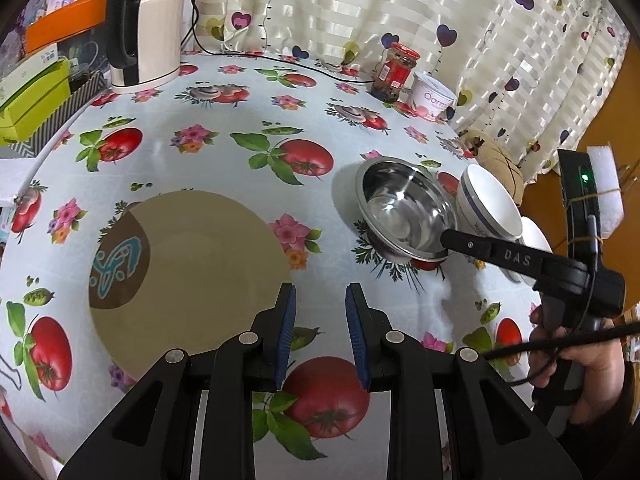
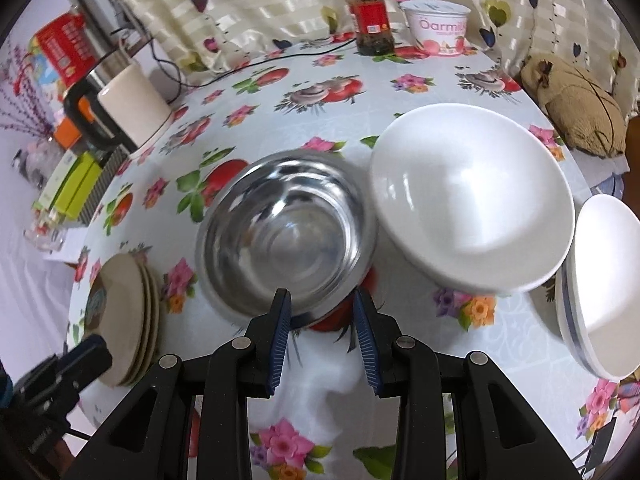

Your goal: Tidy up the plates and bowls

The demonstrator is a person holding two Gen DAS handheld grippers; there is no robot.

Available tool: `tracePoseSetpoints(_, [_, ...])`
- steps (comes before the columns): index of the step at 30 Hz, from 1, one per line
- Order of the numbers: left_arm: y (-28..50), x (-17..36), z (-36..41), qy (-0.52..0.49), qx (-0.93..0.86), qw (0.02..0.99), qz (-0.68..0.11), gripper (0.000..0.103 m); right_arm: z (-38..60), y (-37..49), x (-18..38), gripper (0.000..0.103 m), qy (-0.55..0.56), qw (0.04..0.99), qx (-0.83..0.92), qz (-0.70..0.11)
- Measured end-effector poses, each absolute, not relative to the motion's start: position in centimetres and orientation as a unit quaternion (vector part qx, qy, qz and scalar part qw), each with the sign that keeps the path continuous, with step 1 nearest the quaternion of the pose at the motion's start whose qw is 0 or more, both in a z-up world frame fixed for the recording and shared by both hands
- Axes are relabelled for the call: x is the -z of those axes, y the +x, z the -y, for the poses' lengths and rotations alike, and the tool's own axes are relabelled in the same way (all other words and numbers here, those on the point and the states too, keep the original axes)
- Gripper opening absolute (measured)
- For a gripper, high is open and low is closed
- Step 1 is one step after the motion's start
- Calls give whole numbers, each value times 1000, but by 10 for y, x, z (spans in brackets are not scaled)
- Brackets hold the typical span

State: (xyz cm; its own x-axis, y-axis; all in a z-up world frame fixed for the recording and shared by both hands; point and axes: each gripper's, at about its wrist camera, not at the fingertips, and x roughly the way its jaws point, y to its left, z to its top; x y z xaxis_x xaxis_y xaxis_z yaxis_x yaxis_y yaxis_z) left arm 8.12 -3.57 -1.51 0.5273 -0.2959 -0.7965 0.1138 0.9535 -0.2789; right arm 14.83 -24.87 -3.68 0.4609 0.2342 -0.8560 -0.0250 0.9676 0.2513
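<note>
A stack of beige plates [image 1: 192, 272] with a brown and teal patch lies on the table at the left; it also shows in the right wrist view [image 2: 124, 320]. My left gripper [image 1: 321, 300] is open and empty at the stack's near right edge. A steel bowl [image 2: 286, 232] sits mid-table, also visible in the left wrist view [image 1: 404, 210]. My right gripper [image 2: 322, 308] is open with its fingertips at the bowl's near rim. A white bowl [image 2: 472, 200] leans to the right of the steel bowl. Another white bowl with a blue band [image 2: 604, 284] sits at the far right.
A kettle [image 1: 144, 28] stands at the back left beside green and orange boxes [image 1: 32, 100]. A red-lidded jar [image 2: 370, 20] and a yogurt tub [image 2: 438, 26] stand at the back by the curtain. A brown pouch [image 2: 580, 108] lies at the right edge.
</note>
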Motion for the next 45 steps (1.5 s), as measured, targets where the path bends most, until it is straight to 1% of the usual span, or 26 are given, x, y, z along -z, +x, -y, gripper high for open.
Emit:
tracePoseSetpoints(11, [89, 22, 35, -107, 134, 862, -476, 27, 251, 169, 51, 31, 119, 829, -61, -542])
tracePoseSetpoints(12, [89, 23, 34, -108, 135, 862, -476, 27, 250, 170, 53, 26, 116, 829, -61, -544])
tracePoseSetpoints(16, [90, 25, 31, -113, 140, 861, -476, 27, 246, 167, 53, 18, 109, 826, -62, -549])
tracePoseSetpoints(22, [89, 25, 33, -108, 153, 858, -478, 27, 245, 149, 53, 14, 102, 820, -62, -560])
tracePoseSetpoints(29, [83, 21, 46, -95, 165, 858, -478, 27, 259, 119, 51, 14, 111, 816, -50, -566])
tracePoseSetpoints(38, [73, 12, 58, -87, 155, 863, -474, 27, 272, 105, 50, 16, 109, 816, -56, -566])
tracePoseSetpoints(40, [71, 9, 60, -84, 154, 865, -471, 27, 273, 101, 48, 23, 106, 817, -57, -564])
tracePoseSetpoints(42, [68, 5, 62, -82, 154, 866, -468, 27, 275, 96, 43, 27, 106, 822, -61, -556])
tracePoseSetpoints(45, [64, -2, 65, -80, 159, 869, -462, 27, 278, 88, 32, 27, 100, 832, -62, -542])
